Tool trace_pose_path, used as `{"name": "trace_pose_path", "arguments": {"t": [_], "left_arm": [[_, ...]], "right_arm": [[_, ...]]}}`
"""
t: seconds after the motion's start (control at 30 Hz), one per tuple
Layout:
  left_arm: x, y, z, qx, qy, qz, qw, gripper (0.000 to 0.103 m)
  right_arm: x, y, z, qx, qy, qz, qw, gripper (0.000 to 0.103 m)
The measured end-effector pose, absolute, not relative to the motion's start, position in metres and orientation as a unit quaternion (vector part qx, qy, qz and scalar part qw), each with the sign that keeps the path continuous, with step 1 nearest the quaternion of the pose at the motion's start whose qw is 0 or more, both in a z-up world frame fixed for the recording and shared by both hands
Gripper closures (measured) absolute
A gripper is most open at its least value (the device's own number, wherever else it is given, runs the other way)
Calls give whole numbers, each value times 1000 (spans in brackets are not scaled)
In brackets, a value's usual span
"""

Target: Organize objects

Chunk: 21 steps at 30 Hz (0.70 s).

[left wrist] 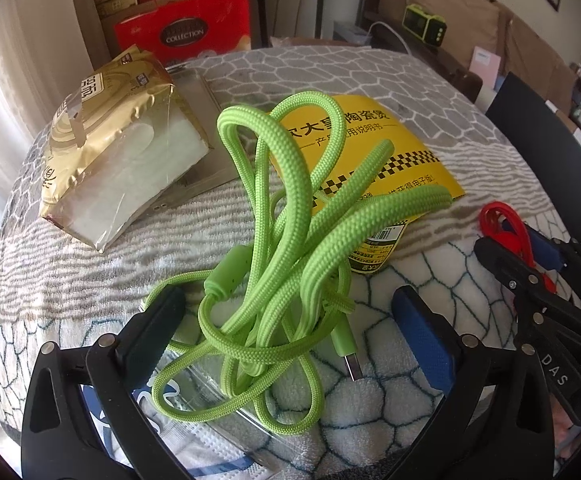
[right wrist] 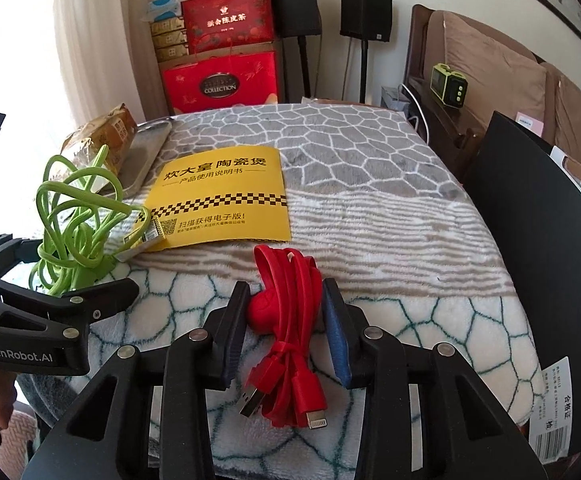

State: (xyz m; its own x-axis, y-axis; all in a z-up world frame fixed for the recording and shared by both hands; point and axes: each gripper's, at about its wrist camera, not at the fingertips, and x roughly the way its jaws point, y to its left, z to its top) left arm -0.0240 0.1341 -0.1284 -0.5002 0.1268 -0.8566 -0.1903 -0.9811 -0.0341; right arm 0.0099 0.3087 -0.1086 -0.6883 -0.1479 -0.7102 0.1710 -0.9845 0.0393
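Straddling the tangled green braided cable (left wrist: 274,248), the left hand-held gripper (left wrist: 290,340) is spread wide, empty; loops could be snagged. The red flat cable bundle (right wrist: 290,320) is bracketed by the right hand-held gripper (right wrist: 286,336), grip uncertain.

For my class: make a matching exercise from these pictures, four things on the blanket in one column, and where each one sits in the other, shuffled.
Things:
1. green cable
2. red cable
3. yellow booklet
4. gold packet

Places:
A. flat on the blanket, mid-table
B. between the right gripper fingers
C. on a clear tray at the far left
D. between the left gripper fingers

Pairs: 1-D, 2-B, 3-A, 4-C
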Motion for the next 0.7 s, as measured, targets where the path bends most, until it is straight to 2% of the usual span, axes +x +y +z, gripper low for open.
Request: {"name": "trace_pose_path", "arguments": {"t": [0.13, 0.23, 0.33, 0.4, 0.53, 0.57, 0.6, 0.7], "left_arm": [[-18, 133, -129, -472, 29, 876, 89, 2], [-13, 133, -127, -465, 26, 881, 85, 12], [-9, 134, -124, -463, 26, 882, 80, 26], [-6, 134, -122, -463, 26, 882, 80, 42], [1, 137, -117, -465, 29, 881, 85, 65], [3, 139, -115, -466, 31, 880, 86, 77], [5, 141, -113, -464, 31, 881, 88, 81], [13, 145, -105, -450, 33, 889, 85, 84]], "right_arm": [[4, 326, -106, 400, -41, -909, 110, 73], [2, 336, -106, 404, -72, -904, 122, 75], [5, 328, -104, 405, -46, -906, 114, 75], [7, 321, -104, 404, -21, -908, 104, 75], [14, 309, -104, 396, 28, -914, 86, 76], [18, 307, -102, 390, 38, -917, 78, 76], [23, 306, -99, 383, 42, -920, 71, 76], [38, 307, -90, 366, 40, -927, 67, 77]]}}
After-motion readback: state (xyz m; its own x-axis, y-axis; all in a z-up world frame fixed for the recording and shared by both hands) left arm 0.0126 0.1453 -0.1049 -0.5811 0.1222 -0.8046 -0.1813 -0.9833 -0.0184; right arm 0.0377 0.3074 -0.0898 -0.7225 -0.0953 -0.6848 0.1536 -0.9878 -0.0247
